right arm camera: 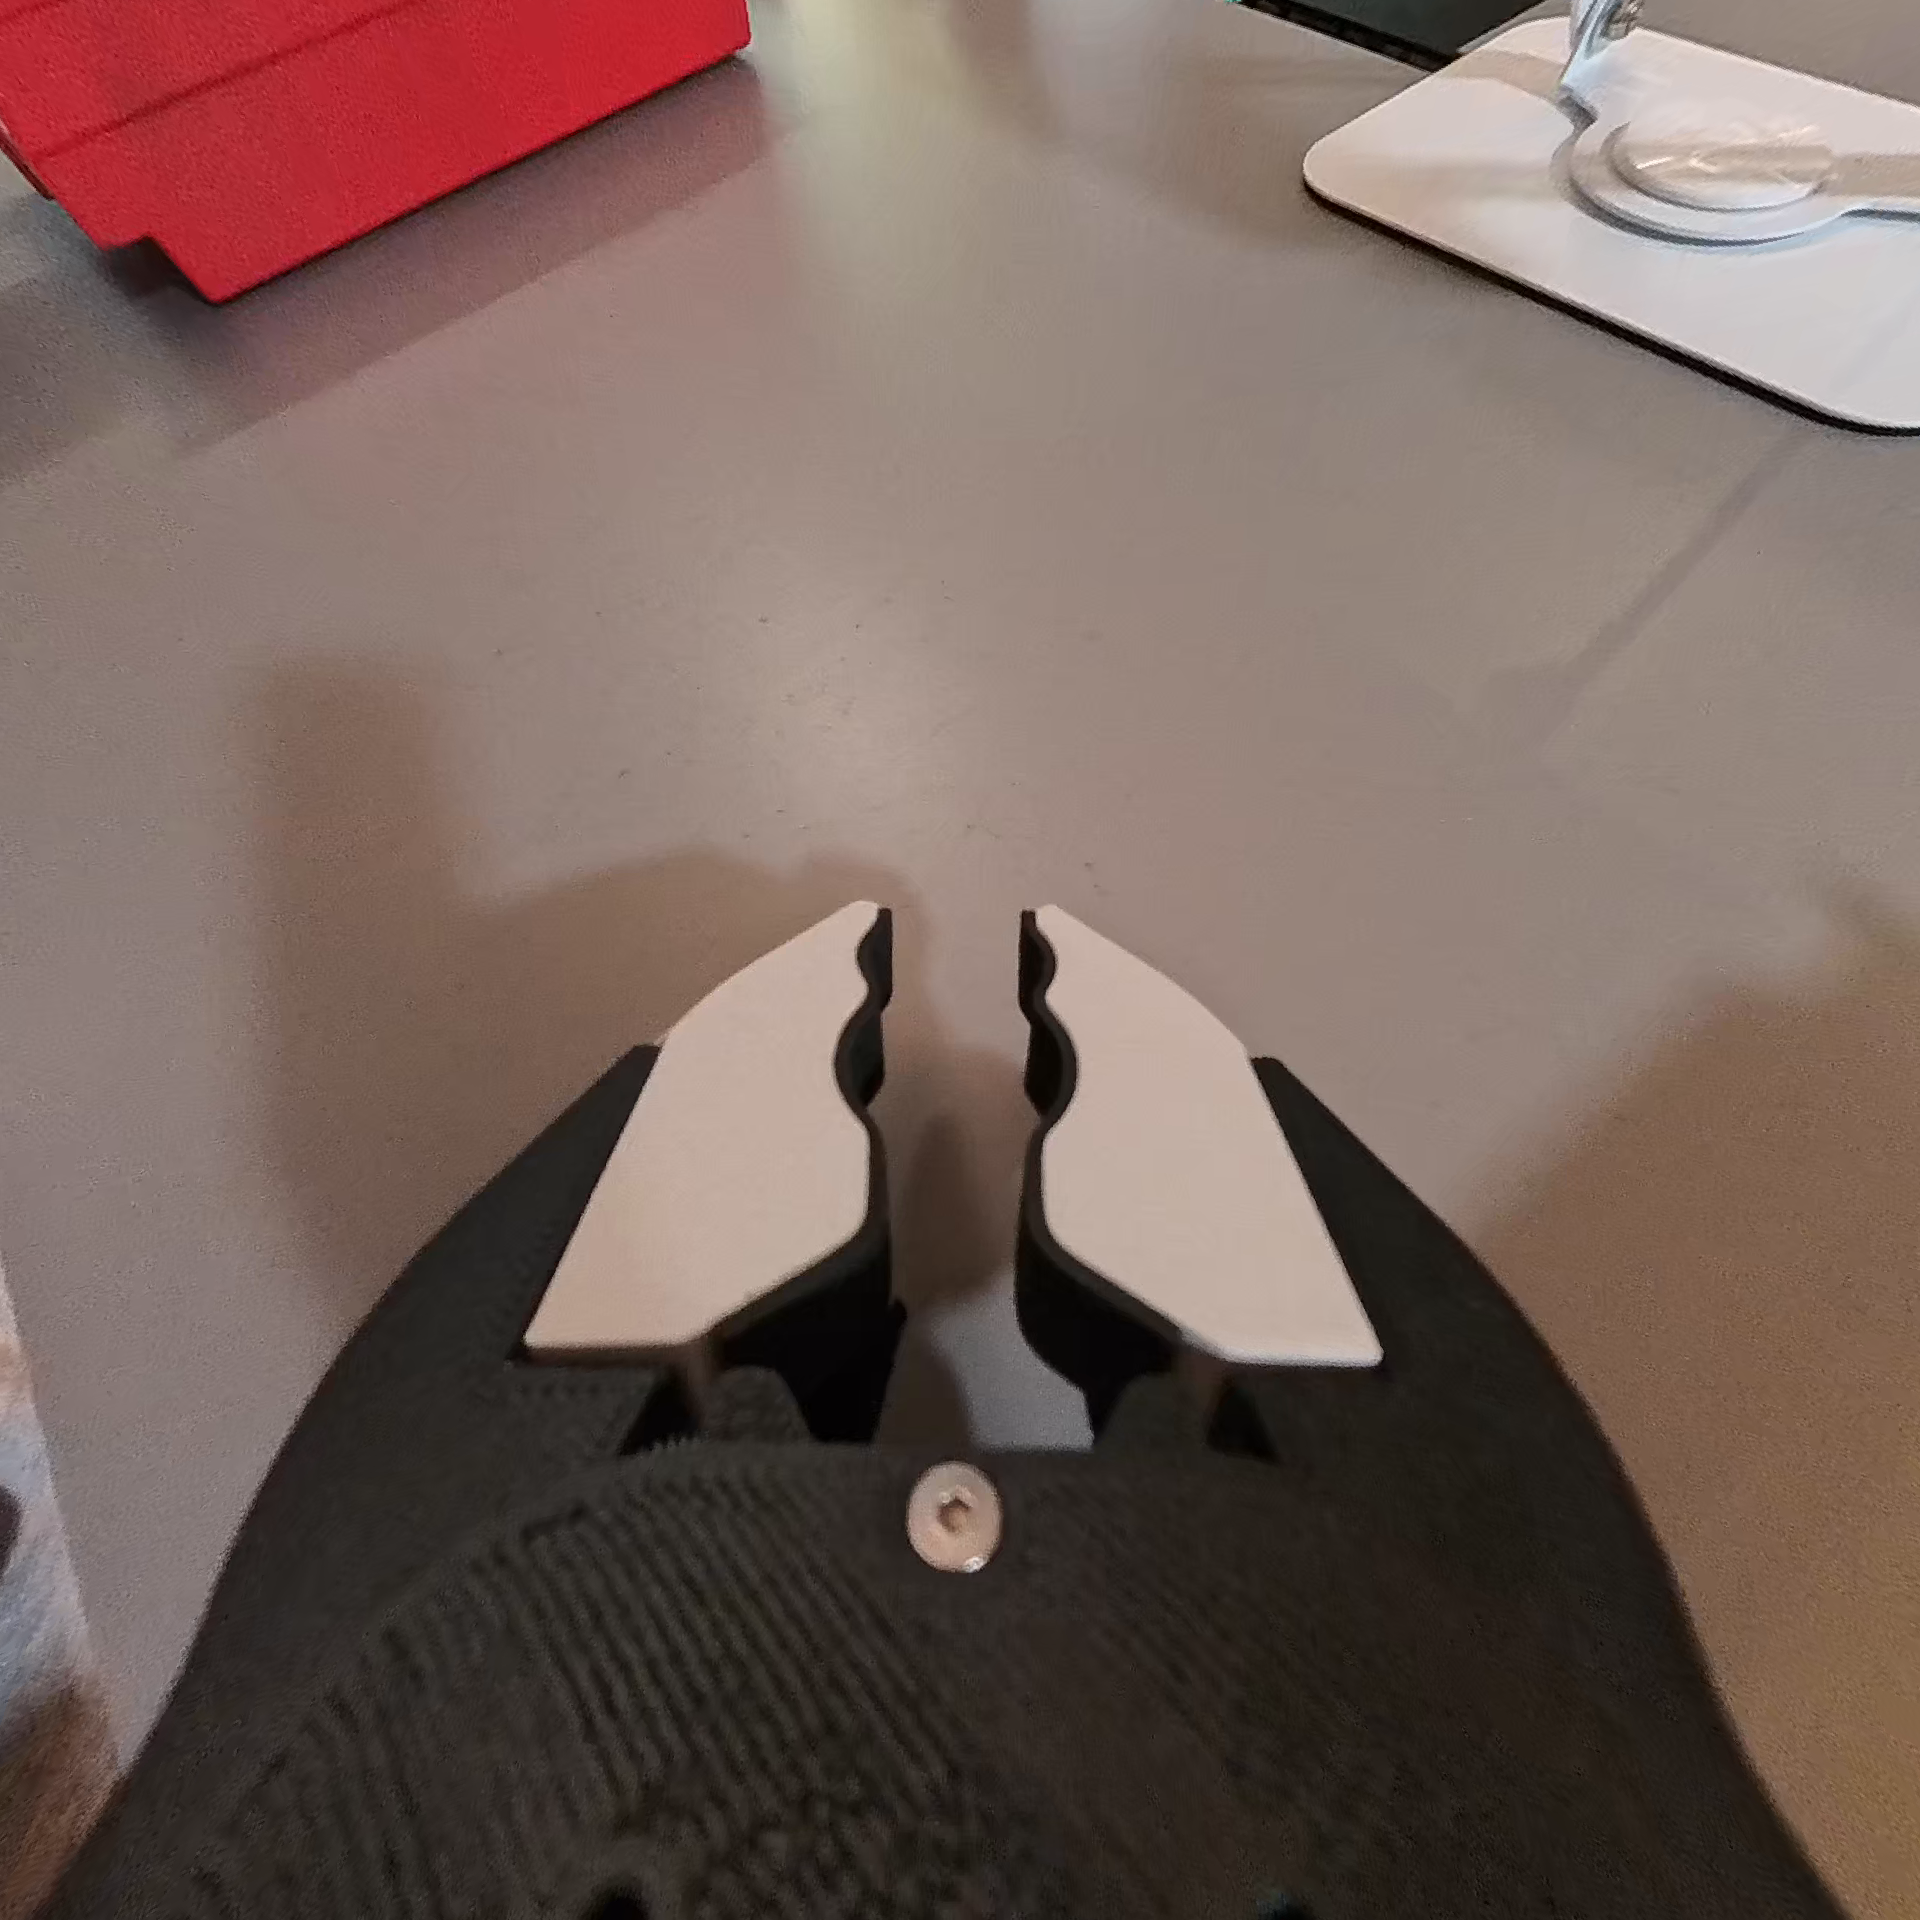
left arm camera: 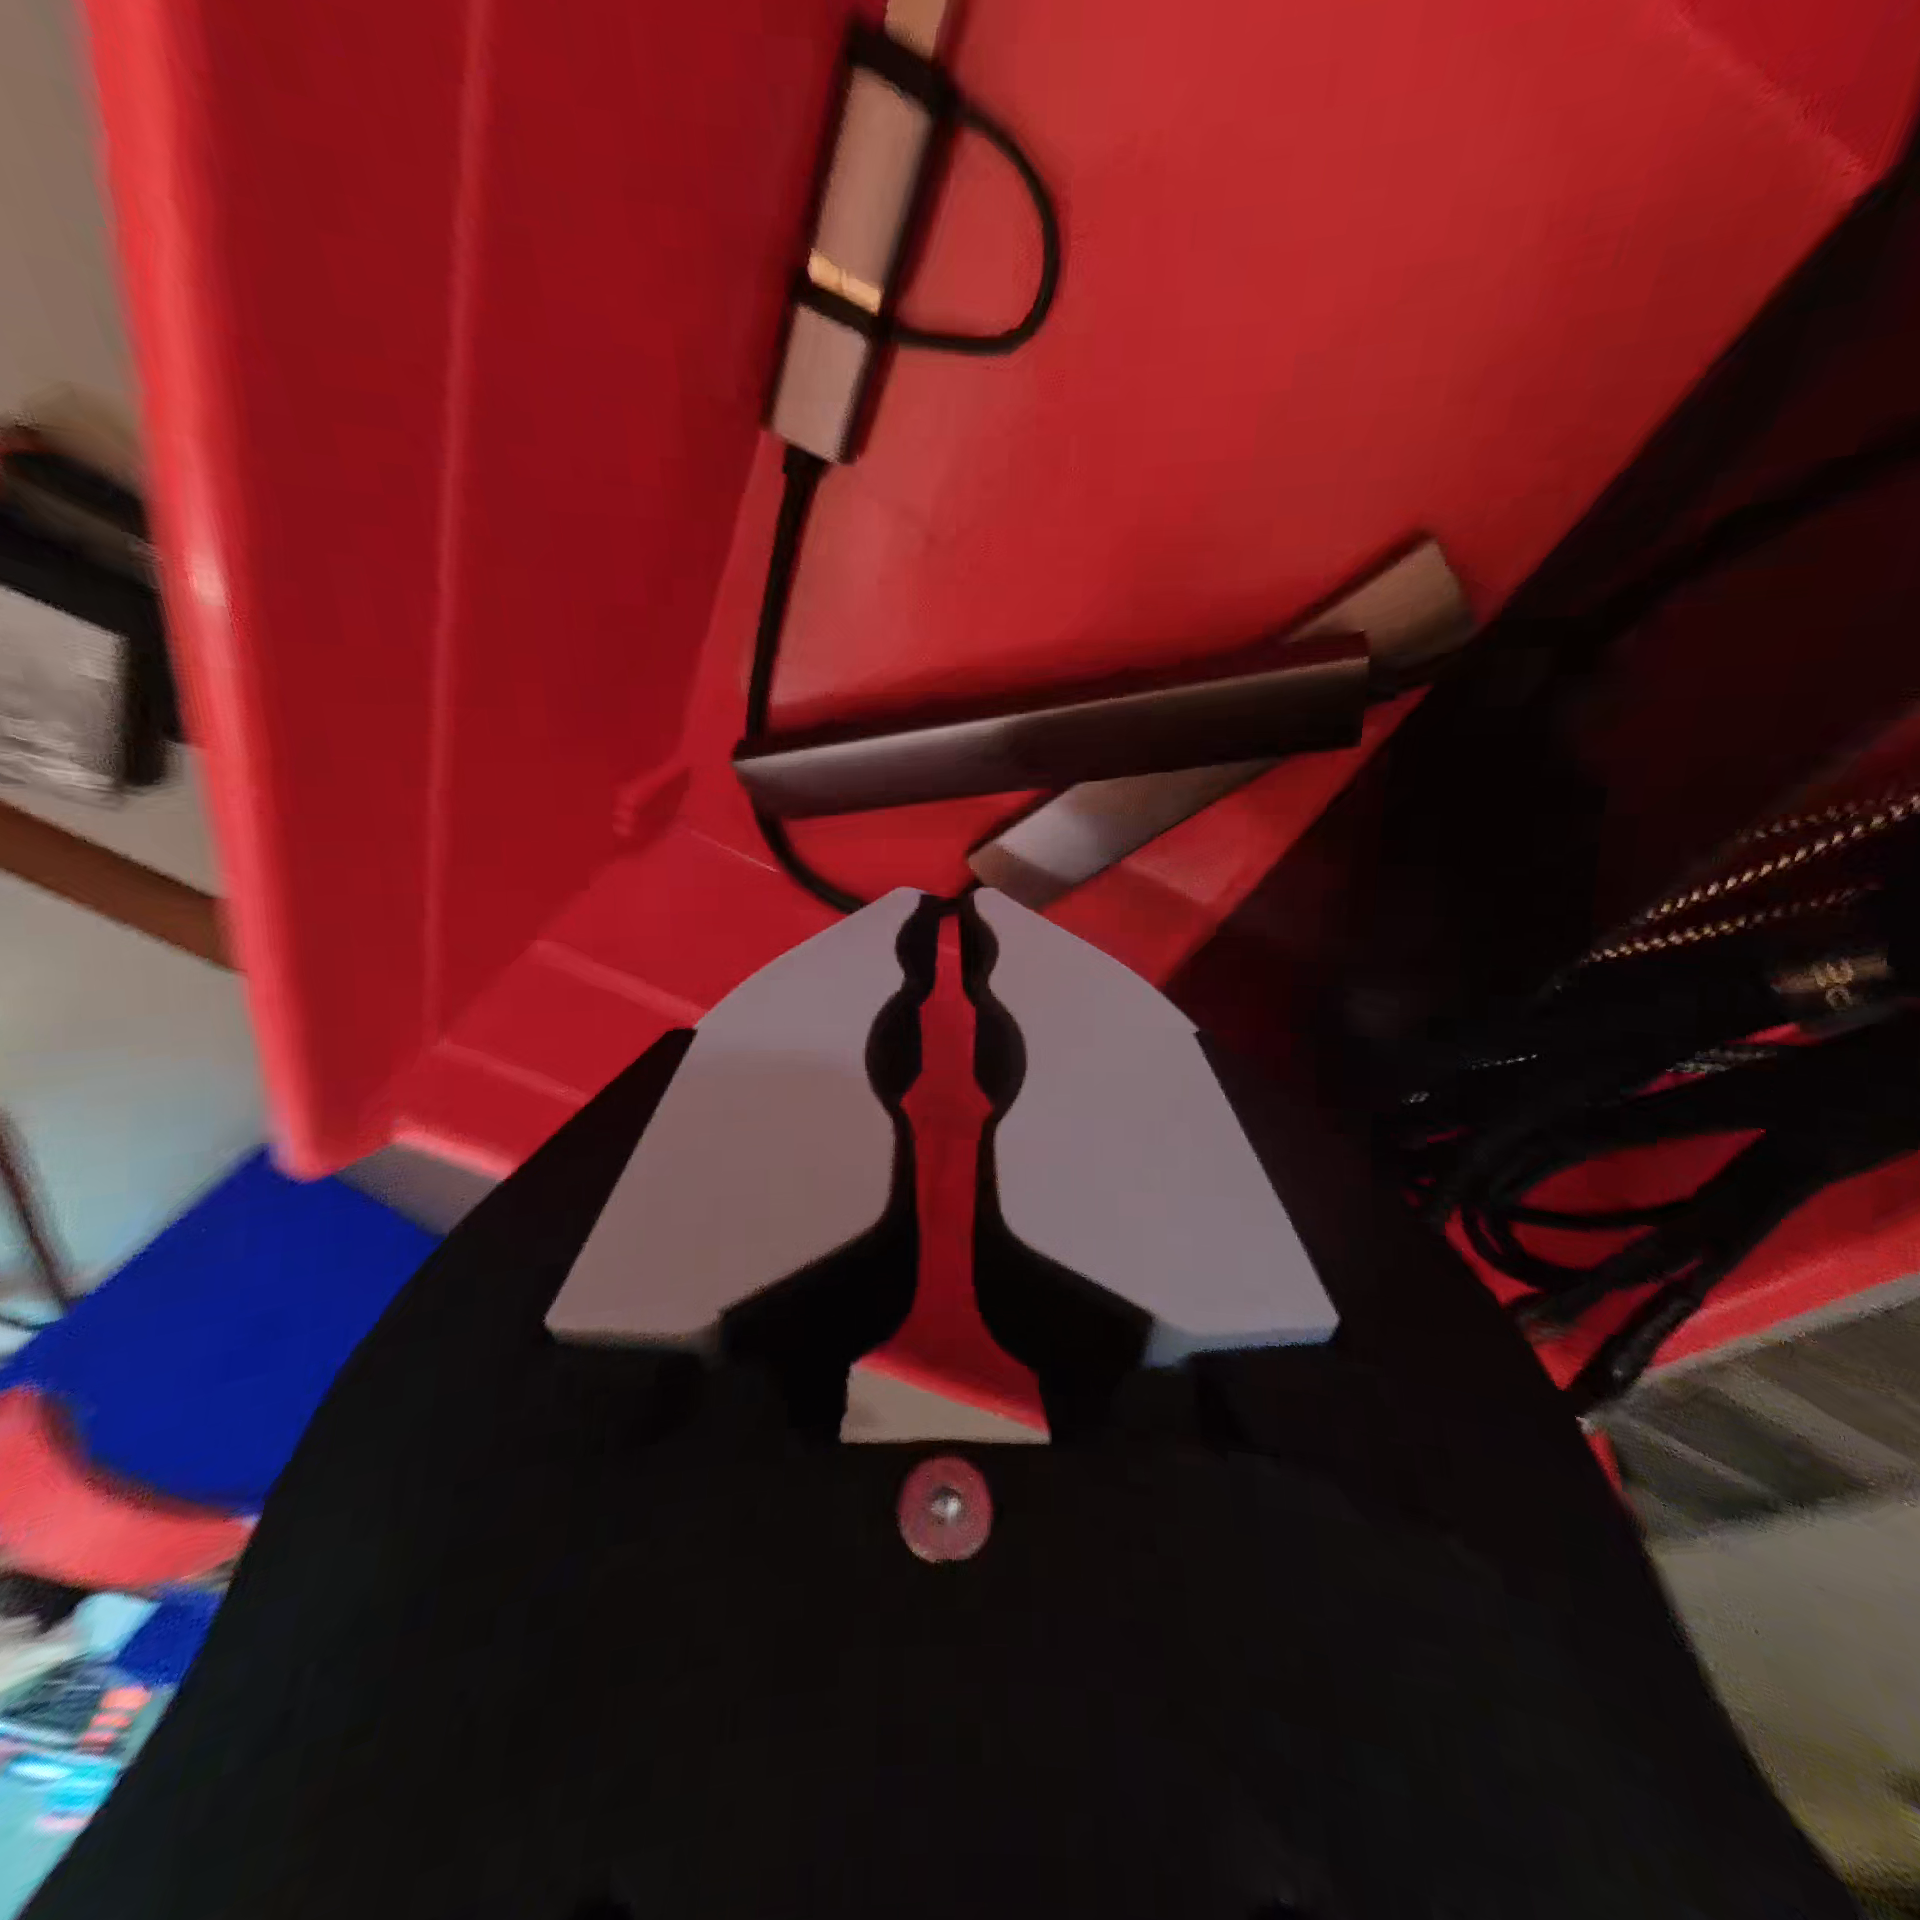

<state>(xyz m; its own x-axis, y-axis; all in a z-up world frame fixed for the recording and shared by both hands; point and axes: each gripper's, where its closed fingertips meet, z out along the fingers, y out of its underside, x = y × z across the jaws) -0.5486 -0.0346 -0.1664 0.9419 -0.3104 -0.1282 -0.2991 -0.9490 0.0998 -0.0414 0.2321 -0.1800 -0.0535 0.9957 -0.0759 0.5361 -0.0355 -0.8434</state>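
Note:
My left gripper [left arm camera: 945,902] reaches into a red bin [left arm camera: 520,520], and its fingertips are shut on a thin black cable [left arm camera: 805,871]. That cable runs from a long dark grey hub [left arm camera: 1049,743] lying just beyond the tips. A second flat grey device [left arm camera: 1226,727] lies crosswise under the hub. A smaller grey adapter [left arm camera: 857,270] with its own looped black cable sits farther in. My right gripper [right arm camera: 956,920] is open and empty, low over a bare grey table [right arm camera: 935,520]. The red bin [right arm camera: 343,125] is at the far left of its view.
A black zipped pouch [left arm camera: 1714,914] and a bundle of black cables [left arm camera: 1558,1195] fill the bin's right side. A blue object [left arm camera: 239,1320] lies outside the bin at the lower left. A white stand base [right arm camera: 1642,218] is at the table's far right. About 60 cm separates my left fingertips from my right. The long dark grey hub [left arm camera: 1049,743] is about 4 cm from my left fingertips and 55 cm from my right. It is some 10 cm from my left tips to the smaller grey adapter [left arm camera: 857,270].

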